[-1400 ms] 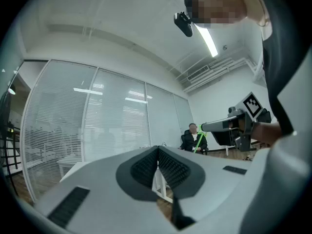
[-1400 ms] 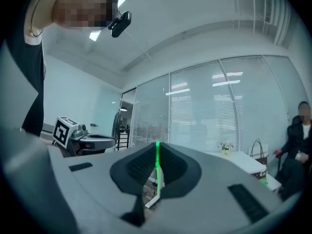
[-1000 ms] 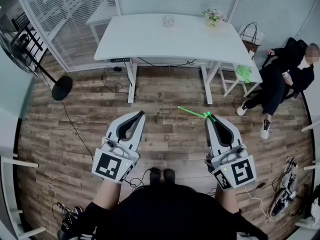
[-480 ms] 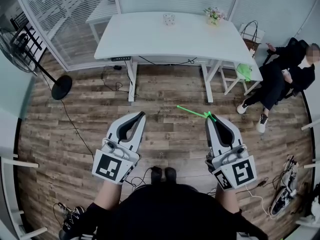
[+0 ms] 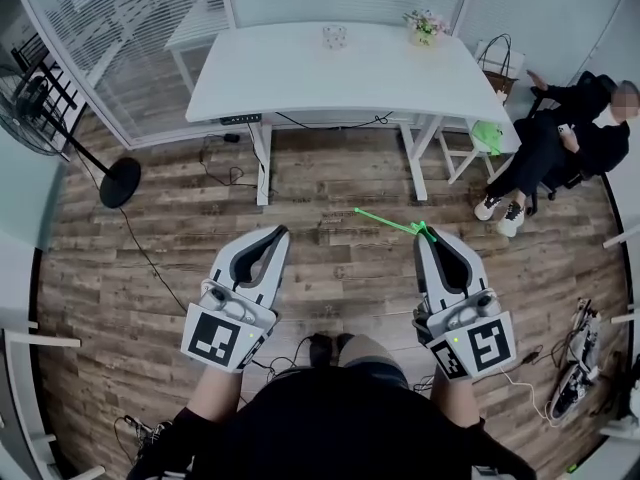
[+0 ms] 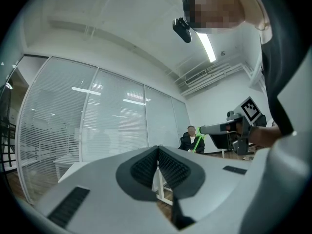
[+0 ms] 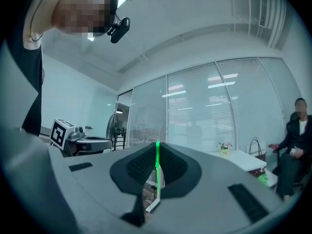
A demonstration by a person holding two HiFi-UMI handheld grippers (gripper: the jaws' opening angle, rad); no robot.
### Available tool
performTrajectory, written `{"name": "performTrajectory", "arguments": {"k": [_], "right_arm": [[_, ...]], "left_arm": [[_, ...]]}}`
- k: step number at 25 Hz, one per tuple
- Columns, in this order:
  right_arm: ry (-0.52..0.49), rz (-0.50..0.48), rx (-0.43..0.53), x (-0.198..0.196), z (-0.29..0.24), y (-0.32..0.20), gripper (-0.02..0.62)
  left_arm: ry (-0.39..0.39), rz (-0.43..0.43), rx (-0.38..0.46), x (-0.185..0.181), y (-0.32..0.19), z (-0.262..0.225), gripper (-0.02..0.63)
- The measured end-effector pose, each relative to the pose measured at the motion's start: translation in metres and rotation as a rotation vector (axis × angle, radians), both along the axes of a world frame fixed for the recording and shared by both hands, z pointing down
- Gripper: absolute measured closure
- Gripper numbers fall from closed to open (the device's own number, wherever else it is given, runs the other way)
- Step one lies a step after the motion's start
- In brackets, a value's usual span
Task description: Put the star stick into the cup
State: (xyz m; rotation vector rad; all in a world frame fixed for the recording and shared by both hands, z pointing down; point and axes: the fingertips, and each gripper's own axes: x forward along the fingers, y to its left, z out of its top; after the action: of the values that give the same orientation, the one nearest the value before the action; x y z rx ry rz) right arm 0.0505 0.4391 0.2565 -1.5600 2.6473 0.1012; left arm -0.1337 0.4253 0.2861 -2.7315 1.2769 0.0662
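A thin green star stick (image 5: pixel 385 222) juts left from my right gripper (image 5: pixel 427 233), which is shut on it. Seen from the right gripper view, the star stick (image 7: pixel 157 165) runs as a green line between the closed pads. My left gripper (image 5: pixel 283 230) is shut with nothing in it, held level beside the right one over the wooden floor. The left gripper view shows its pads (image 6: pixel 146 167) meeting, and the right gripper (image 6: pixel 214 129) with the stick (image 6: pixel 197 143) off to the right. A small pale cup (image 5: pixel 335 37) stands on the far side of the white table (image 5: pixel 300 83).
A pot of flowers (image 5: pixel 426 26) sits at the table's back right. A person in black (image 5: pixel 575 138) sits at the right, beside a stool with a green bag (image 5: pixel 487 140). A standing fan (image 5: pixel 30 108) is at the left. Cables (image 5: pixel 215 163) trail on the floor.
Both grippers stay where they were, the stick still in the right one. The seated person at the right has drawn their legs in.
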Motion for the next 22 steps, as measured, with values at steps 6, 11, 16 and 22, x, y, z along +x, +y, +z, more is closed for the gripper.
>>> {"name": "performTrajectory", "arguments": {"k": [6,11,16,22], "right_arm": [[-0.003,0.020,-0.004,-0.001,0.003,-0.008,0.574],[-0.011,0.023,0.004,0.006,0.002,-0.025,0.574],[-0.011,0.010,0.007,0.015,0.006,-0.055,0.574],[-0.018,-0.008,0.028,0.031,0.001,-0.110,0.574]], "left_arm": [[-0.004,0.020,-0.013,-0.002,-0.010,0.006,0.592],[-0.005,0.014,0.000,0.002,-0.025,0.001,0.592],[-0.008,-0.006,0.003,0.007,-0.053,0.005,0.592],[-0.004,-0.031,0.025,0.019,-0.106,0.000,0.592]]}}
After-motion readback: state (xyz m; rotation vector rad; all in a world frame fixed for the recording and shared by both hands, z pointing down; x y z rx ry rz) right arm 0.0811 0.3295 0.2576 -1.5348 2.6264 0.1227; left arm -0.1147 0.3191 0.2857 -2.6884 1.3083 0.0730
